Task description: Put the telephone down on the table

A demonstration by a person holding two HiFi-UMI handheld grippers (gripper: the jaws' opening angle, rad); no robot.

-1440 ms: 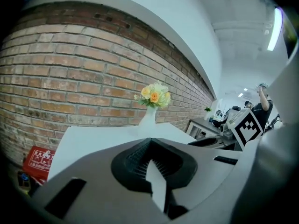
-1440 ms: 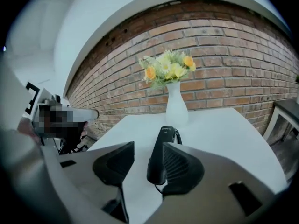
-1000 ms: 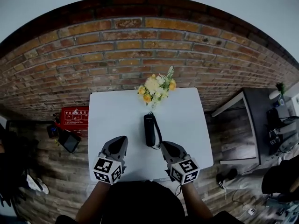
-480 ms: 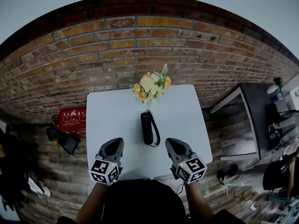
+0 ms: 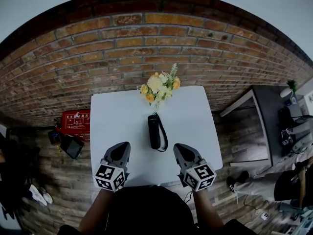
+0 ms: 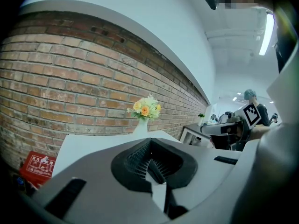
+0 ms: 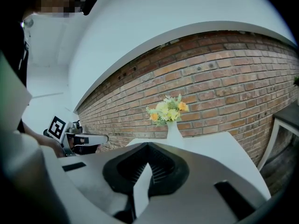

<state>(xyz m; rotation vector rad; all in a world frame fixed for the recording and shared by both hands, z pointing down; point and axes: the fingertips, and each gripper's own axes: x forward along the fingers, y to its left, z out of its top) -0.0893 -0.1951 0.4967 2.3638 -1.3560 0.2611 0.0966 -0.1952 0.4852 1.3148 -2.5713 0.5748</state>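
A black telephone handset [image 5: 154, 131] with a looped cord lies flat in the middle of the white table [image 5: 117, 121]. My left gripper [image 5: 121, 151] hovers over the table's front part, to the handset's left and apart from it. The right gripper [image 5: 180, 150] mirrors it on the other side, also clear of the handset. In the left gripper view the left gripper [image 6: 152, 178] has its jaws together with nothing between them. In the right gripper view the right gripper [image 7: 140, 185] is likewise shut and empty. The handset is hidden in both gripper views.
A white vase of yellow flowers [image 5: 159, 87] stands at the table's back edge, in front of a brick wall. A red box [image 5: 77, 121] sits on the floor to the left. A dark side table [image 5: 281, 126] stands to the right.
The right gripper, which was at the handset's near end, has drawn back toward the table's front edge. The handset stays flat on the table. The left gripper has barely moved.
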